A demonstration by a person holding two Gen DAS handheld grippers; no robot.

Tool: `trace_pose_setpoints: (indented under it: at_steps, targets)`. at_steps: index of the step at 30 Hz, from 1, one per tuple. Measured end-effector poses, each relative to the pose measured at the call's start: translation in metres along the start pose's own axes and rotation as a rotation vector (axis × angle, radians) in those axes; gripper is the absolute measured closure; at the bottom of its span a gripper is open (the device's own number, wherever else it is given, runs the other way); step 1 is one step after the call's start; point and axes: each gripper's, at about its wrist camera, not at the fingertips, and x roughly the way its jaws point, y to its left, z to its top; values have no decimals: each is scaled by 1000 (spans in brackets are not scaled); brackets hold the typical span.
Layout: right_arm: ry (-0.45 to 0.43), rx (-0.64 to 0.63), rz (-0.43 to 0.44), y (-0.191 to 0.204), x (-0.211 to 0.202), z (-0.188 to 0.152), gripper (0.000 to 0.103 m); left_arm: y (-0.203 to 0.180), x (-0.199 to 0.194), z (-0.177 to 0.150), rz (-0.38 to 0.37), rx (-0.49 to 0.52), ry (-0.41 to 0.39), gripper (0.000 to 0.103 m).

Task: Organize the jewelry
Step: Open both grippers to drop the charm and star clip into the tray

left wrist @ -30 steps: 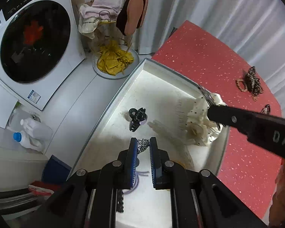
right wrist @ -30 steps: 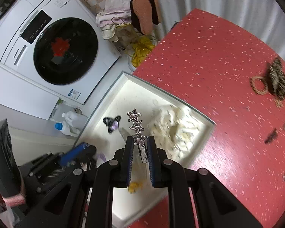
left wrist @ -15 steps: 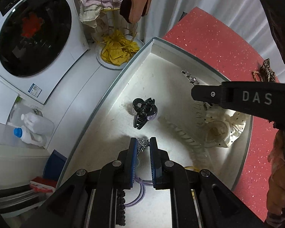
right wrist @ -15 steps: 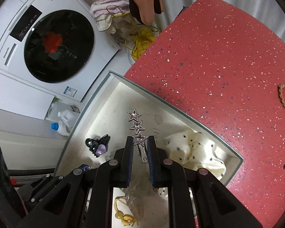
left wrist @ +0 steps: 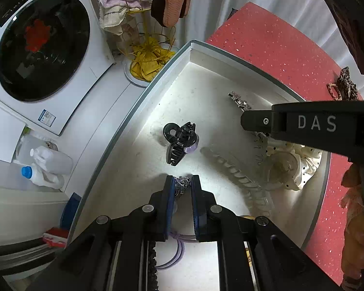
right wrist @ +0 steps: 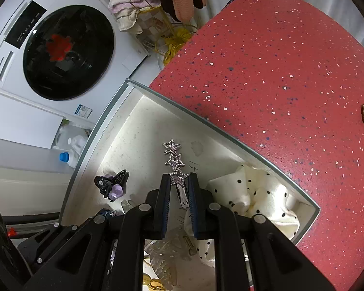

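Since a second ago both grippers have come down toward the white tray (right wrist: 233,143), so its floor fills more of each wrist view and the black claw clip (left wrist: 179,143) looms larger; the star hair clip (right wrist: 174,167) is clamped between the nearly closed blue pads of the right gripper (right wrist: 179,185), hanging over the tray's far corner, its long axis running straight ahead along the fingers, three rhinestone stars pointing away from the camera toward the tray wall and its plain metal tail back between the pads; in the left wrist view the same clip (left wrist: 240,101) juts from the right gripper's tip toward the upper left; the left gripper (left wrist: 182,184) is closed on a small sparkly silver piece (left wrist: 182,185), too small to name, above the tray floor just this side of the black claw clip; a cream polka-dot scrunchie (right wrist: 254,194) lies in the tray's right corner, a clear claw clip (left wrist: 240,179) beside it, purple hair ties (left wrist: 174,254) under the left fingers; the tray rests on a red speckled tabletop (right wrist: 279,60); a washing machine (right wrist: 60,48) stands beyond.
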Motion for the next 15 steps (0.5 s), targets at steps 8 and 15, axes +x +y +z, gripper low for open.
trace_pose_setpoints:
  at_steps: [8, 15]
  targets:
    - [-2, 32, 43, -5, -8, -2, 71, 3, -4, -2, 3, 2, 8, 88]
    - [-65, 72, 80, -7, -40, -7, 71, 5, -15, -4, 13, 14, -7, 46]
